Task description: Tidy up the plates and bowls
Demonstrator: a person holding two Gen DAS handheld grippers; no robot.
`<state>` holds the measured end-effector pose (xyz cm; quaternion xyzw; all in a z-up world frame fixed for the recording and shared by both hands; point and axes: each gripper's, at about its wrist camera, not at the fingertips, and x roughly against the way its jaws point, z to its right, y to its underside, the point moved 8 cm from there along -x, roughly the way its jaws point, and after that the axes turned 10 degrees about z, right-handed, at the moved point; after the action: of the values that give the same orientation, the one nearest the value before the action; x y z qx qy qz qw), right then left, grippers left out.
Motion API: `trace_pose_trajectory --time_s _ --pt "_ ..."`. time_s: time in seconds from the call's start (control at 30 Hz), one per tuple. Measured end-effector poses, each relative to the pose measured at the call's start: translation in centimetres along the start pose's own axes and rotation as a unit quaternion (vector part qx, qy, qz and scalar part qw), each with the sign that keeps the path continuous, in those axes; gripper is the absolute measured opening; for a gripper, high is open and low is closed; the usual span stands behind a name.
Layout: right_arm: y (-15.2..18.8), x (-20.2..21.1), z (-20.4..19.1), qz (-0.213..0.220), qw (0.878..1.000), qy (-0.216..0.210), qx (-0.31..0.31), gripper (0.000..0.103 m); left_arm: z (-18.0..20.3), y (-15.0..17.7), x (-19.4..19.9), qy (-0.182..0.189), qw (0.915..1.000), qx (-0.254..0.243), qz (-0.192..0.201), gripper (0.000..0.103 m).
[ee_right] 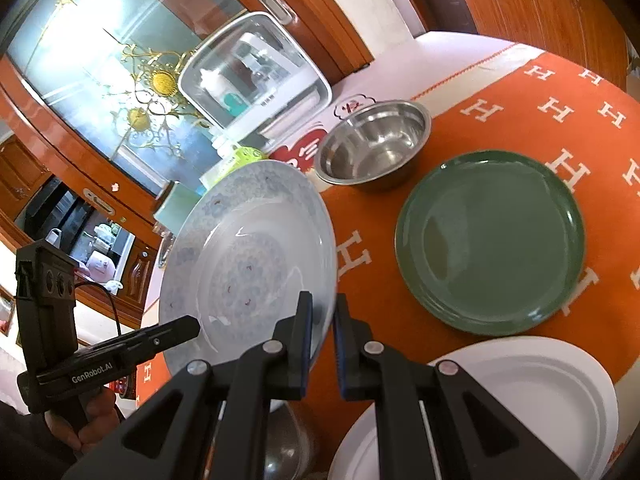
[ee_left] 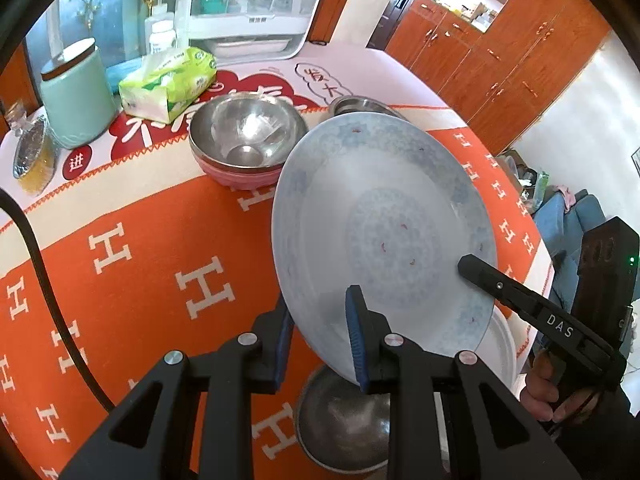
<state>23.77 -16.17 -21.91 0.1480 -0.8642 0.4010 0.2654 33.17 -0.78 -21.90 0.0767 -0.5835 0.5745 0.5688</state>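
Observation:
A white plate with a blue pattern (ee_left: 384, 216) hangs tilted above the orange cloth, carried by both grippers. My left gripper (ee_left: 320, 304) is shut on its near rim, one blue pad on each face. My right gripper (ee_right: 323, 300) is shut on the rim of the same plate (ee_right: 248, 248). Each tool also shows in the other's view: the right gripper (ee_left: 472, 266) at the plate's right edge, the left gripper (ee_right: 188, 328) at its lower left. A steel bowl nested in a pink bowl (ee_left: 246, 136), another steel bowl (ee_right: 372, 144), a green plate (ee_right: 490, 240) and white plates (ee_right: 528, 396) rest on the table.
Under the lifted plate sits a steel bowl (ee_left: 344, 420). A tissue pack (ee_left: 168, 80), a mint canister (ee_left: 76, 96) and a jar (ee_left: 34, 156) stand at the back left. A white clear-fronted box (ee_right: 256, 76) stands at the far edge. A hand (ee_left: 548, 388) grips the right tool.

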Motion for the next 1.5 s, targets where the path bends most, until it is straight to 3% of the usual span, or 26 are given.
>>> trace_pose_trajectory --time_s 0.8,1.5 --pt "2.5 10.1 -2.7 0.064 0.997 0.001 0.031 0.01 4.4 3.4 9.2 0.031 0.9973 -0.019 0.064 0.023" --pt "7.0 17.3 1.5 0.073 0.996 0.057 0.009 0.01 10.2 10.5 10.0 0.06 0.996 -0.061 0.023 0.023"
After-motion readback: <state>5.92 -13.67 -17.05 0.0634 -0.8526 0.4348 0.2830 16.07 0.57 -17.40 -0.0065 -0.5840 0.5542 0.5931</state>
